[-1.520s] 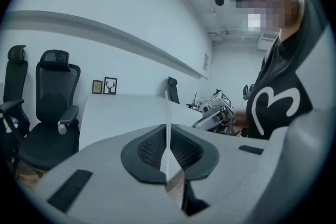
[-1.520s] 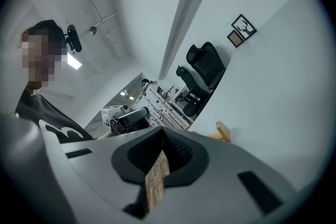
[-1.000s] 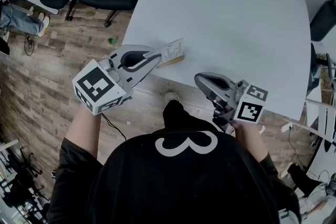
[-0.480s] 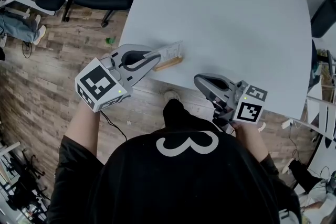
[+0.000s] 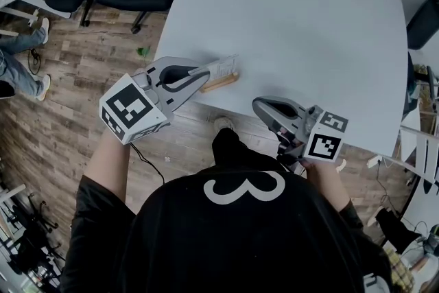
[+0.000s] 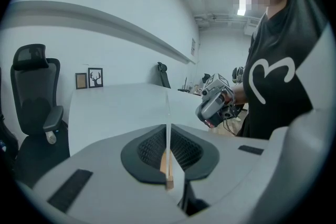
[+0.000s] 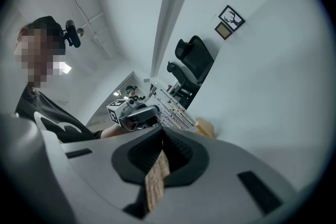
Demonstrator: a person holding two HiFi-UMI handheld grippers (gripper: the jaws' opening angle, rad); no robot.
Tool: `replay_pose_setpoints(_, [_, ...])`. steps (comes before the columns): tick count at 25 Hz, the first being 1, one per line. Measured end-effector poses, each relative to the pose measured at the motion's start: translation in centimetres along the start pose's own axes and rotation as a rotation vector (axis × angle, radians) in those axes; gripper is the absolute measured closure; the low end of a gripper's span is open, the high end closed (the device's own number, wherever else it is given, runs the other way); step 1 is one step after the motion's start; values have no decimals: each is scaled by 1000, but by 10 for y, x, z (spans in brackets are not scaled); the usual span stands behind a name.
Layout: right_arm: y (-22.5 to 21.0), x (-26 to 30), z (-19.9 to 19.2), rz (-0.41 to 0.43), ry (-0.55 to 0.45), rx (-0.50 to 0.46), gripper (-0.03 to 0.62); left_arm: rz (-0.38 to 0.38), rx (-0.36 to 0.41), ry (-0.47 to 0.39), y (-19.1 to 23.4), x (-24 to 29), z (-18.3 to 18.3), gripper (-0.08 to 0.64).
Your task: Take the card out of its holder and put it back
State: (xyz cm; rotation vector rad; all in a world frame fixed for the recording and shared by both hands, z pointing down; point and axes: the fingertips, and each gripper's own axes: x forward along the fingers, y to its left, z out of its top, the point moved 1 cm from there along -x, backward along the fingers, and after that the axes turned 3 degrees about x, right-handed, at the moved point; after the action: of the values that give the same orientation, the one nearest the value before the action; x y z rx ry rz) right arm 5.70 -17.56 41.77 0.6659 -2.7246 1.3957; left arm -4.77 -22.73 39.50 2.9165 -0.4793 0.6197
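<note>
left gripper (image 5: 207,74) pinches the card (image 5: 226,67) at its wooden holder (image 5: 221,83); right gripper (image 5: 258,107) is pressed together by the table (image 5: 288,10) edge.

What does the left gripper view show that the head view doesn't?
Only the left gripper view: the card seen edge-on, pinched between the left tongs, and two framed pictures on the wall. Only the head view: the card's printed face, the wooden floor, and the holder sitting near the table edge. Both: card, holder, table and right tongs.
</note>
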Motion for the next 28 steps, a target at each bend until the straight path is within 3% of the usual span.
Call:
replay_pose_setpoints(16, [-4,-1,-3,-22,0,13,582,-20,-71,78,2,19,-43,535])
replay_pose_setpoints(26, [-3,-1,-3,-19,-3,12,581,-10,-235,19,16,21,-42,532])
replay_pose_setpoints(28, [-2,-1,-2,-18,-6,8,581,15,-265,-3,20,19,-40,496])
